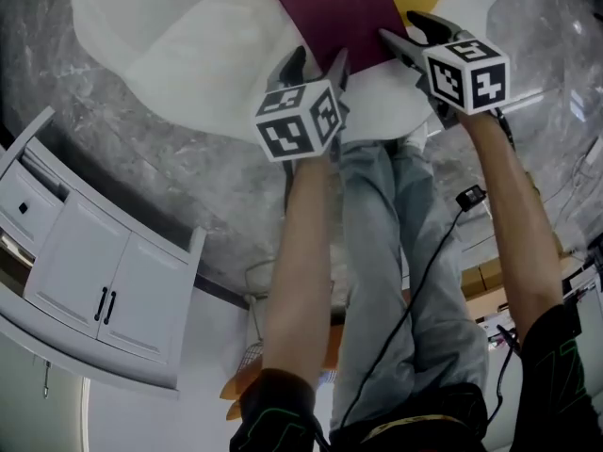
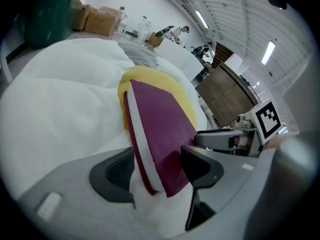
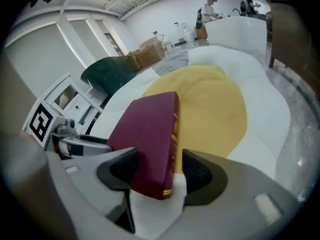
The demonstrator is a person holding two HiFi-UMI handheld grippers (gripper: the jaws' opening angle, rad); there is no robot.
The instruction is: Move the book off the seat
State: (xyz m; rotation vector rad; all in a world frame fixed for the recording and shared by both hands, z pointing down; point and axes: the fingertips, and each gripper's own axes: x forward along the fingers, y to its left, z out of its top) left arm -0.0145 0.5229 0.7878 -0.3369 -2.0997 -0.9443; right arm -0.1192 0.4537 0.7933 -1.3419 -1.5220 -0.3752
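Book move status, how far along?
Done: approach only; both grippers sit at the near end of the book. In hand: left gripper and right gripper each straddle a corner, jaws open, no grip yet. Left: clamp, lift, carry it off the white seat it lies on.

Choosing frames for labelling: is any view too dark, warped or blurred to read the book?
Head view: dim overall, yet the book is sharp. Left gripper view: heavy fisheye bending, black rim, bright ceiling lights. Right gripper view: same fisheye; book crisp, far background soft.
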